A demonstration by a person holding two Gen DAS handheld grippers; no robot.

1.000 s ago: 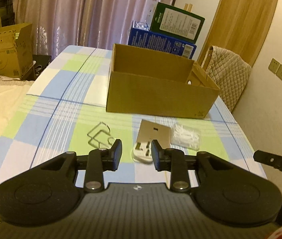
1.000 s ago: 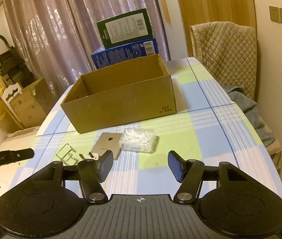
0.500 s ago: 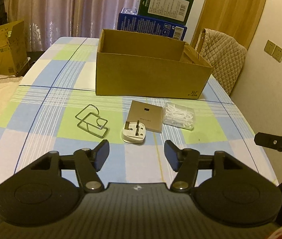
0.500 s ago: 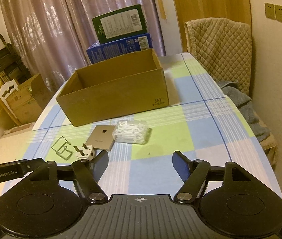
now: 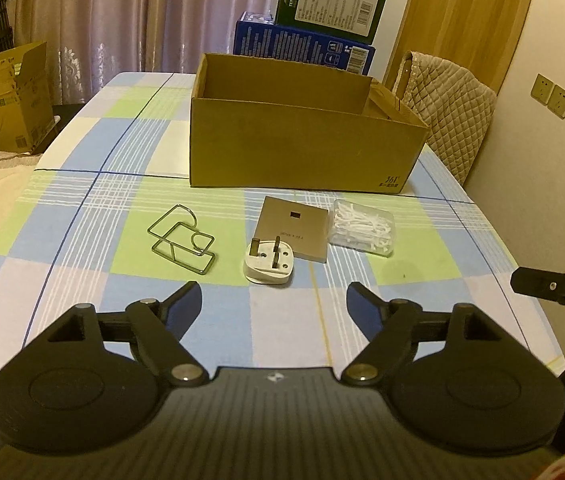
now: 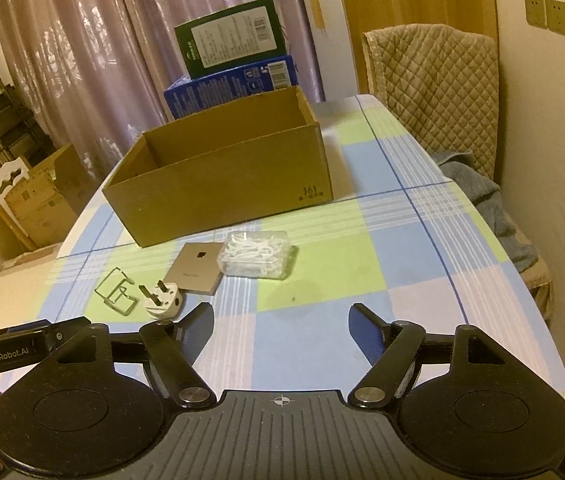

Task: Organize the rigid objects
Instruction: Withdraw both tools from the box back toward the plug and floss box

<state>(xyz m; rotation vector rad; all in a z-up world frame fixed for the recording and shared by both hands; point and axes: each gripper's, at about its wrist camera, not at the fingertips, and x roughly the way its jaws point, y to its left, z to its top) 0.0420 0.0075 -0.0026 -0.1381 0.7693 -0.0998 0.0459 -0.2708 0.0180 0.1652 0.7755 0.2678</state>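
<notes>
An open cardboard box (image 5: 302, 148) stands on the checked tablecloth; it also shows in the right wrist view (image 6: 222, 192). In front of it lie a wire holder (image 5: 182, 240), a white plug (image 5: 269, 262) with its pins up, a flat beige plate (image 5: 294, 228) and a clear case of white picks (image 5: 364, 226). The same items show in the right wrist view: wire holder (image 6: 116, 296), plug (image 6: 162, 300), plate (image 6: 196, 268), case (image 6: 256, 254). My left gripper (image 5: 274, 300) is open and empty, just short of the plug. My right gripper (image 6: 282, 320) is open and empty.
Blue and green cartons (image 5: 322, 20) are stacked behind the box. A chair with a quilted cover (image 6: 434, 92) stands at the table's right side. A cardboard carton (image 5: 2, 96) sits off the table on the left. The table's right edge (image 5: 514, 264) is close.
My left gripper has opened wide and pulled back from the plug, which stays on the table. My right gripper has opened a little wider and the view has shifted slightly.
</notes>
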